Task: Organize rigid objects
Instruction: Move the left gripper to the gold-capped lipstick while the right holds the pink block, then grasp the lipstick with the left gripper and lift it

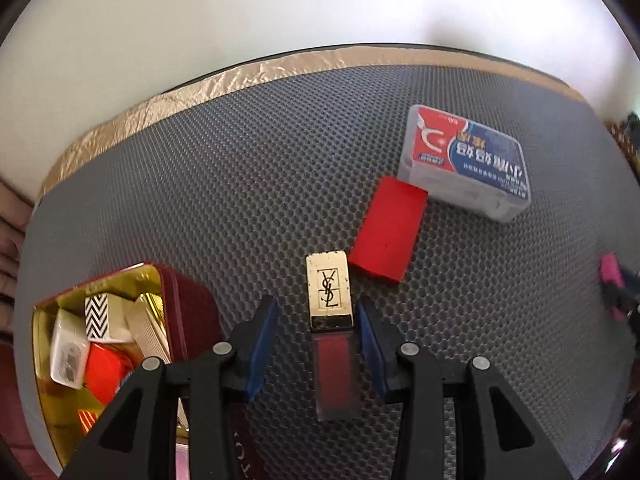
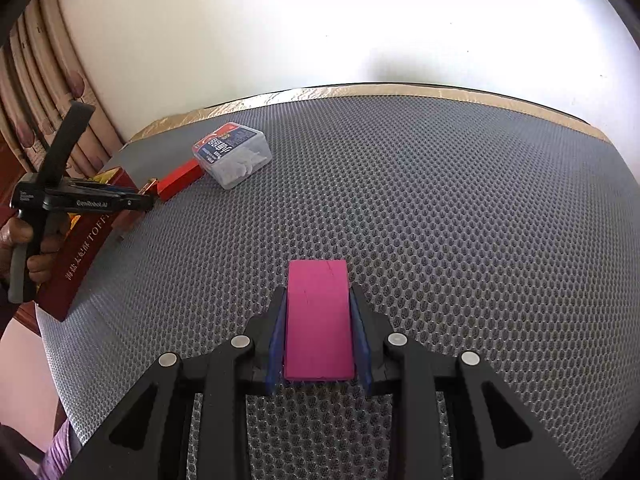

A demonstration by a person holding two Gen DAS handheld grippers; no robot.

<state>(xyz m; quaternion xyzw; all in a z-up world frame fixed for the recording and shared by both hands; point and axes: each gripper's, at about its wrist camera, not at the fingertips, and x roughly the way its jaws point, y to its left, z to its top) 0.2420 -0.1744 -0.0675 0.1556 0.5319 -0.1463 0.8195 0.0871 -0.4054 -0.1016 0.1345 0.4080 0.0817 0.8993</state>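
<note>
A gold-capped YSL lip gloss (image 1: 330, 312) with a red tube lies on the grey mat between the fingers of my open left gripper (image 1: 318, 320); the blue pads stand apart from it on both sides. A red block (image 1: 387, 229) lies just beyond it, and a clear plastic box with a red and blue label (image 1: 466, 160) lies farther right. An open dark red tin (image 1: 188, 312) holding several small items sits at the left. My right gripper (image 2: 319, 320) is shut on a magenta block (image 2: 319, 320). The tin (image 2: 86, 248), red block (image 2: 180, 179) and plastic box (image 2: 232, 154) show at the far left of the right wrist view.
The grey honeycomb mat (image 2: 440, 220) has a gold foil border (image 1: 180, 94) along its far edge, with a white wall behind. A curtain (image 2: 36, 92) hangs at the left. The left gripper body and a hand (image 2: 52, 208) show over the tin.
</note>
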